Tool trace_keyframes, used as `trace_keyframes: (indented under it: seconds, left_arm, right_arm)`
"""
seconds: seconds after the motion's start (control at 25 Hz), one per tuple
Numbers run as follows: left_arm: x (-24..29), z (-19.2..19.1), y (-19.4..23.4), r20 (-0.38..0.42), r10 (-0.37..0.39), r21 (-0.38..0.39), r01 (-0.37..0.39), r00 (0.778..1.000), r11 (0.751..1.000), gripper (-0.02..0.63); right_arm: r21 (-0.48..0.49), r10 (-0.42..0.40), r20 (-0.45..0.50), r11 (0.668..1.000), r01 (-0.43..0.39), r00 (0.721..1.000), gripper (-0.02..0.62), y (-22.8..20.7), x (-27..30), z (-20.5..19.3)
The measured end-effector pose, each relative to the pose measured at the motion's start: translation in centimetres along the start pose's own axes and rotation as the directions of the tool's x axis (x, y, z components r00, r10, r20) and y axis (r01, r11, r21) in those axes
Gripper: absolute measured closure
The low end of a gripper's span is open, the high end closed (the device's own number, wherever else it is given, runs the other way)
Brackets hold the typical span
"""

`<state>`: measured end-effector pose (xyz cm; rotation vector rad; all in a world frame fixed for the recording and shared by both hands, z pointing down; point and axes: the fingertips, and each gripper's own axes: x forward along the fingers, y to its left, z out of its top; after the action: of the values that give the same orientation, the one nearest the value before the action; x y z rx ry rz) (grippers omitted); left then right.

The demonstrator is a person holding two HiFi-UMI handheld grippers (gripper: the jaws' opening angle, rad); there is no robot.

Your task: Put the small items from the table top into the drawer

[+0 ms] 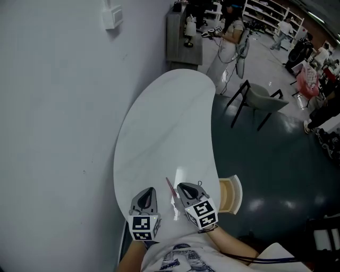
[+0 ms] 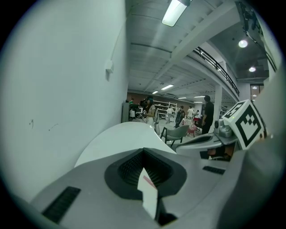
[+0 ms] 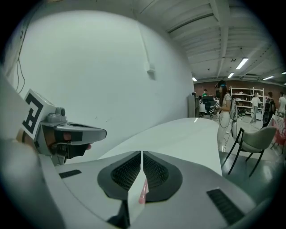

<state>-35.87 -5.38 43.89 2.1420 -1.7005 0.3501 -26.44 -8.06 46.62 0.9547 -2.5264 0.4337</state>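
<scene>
Grey plastic fills the foreground of both gripper views. My left gripper (image 2: 144,151) has its jaws pressed together, the ribbed black pads meeting in one seam. My right gripper (image 3: 141,153) is the same, jaws flat against each other. At the near end of each seam a pale sliver with a red-pink streak shows; I cannot tell what it is.

From the head view the two tools sit side by side over the near end of the white table (image 1: 159,122), tips pointing away from me and marker cubes toward my chest. My right forearm (image 1: 236,248) runs back behind the right one. Between the two tips a thin pink strip (image 1: 170,188) lies slanted on the table top, closer to the right gripper. I cannot tell whether either tool touches it.

Just right of the right gripper the drawer (image 1: 227,194) stands pulled out from the table's edge, pale wood inside. The table curves away along the pale wall (image 1: 64,117). Beyond its far end a grey cabinet (image 1: 183,40) stands against the wall, and a grey chair (image 1: 261,98) on black legs stands on the dark floor (image 1: 265,159). Farther off, people (image 1: 231,29) and white shelves (image 1: 268,13) fill the hall.
</scene>
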Motion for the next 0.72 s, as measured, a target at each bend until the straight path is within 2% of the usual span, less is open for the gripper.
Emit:
trace_keyframes:
  seconds: [0.28, 0.52, 0.64, 0.72]
  left_arm:
    - [1.3, -0.8, 1.9, 0.005, -0.006, 0.002, 0.006, 1.000, 1.000, 0.588]
    - [2.6, -2.3, 3.1, -0.038, -0.021, -0.007, 0.021, 0.999, 1.000, 0.588]
    - [3.1, -3.1, 3.4, -0.062, -0.026, -0.009, 0.026, 0.998, 1.000, 0.588]
    - [3.4, -3.4, 3.7, -0.072, -0.028, -0.009, 0.028, 0.997, 1.000, 0.588]
  right_arm:
    - [-0.006, -0.023, -0.076, 1.000, 0.023, 0.997, 0.574, -0.1, 2.8, -1.9]
    - [0.007, -0.034, -0.124, 0.999, 0.035, 0.992, 0.569, -0.1, 4.7, -3.4]
    - [0.025, -0.020, -0.154, 0.999, 0.024, 0.988, 0.512, 0.1, 5.4, -4.3]
    - [0.030, -0.019, -0.169, 0.999, 0.025, 0.985, 0.500, 0.1, 5.9, -4.8]
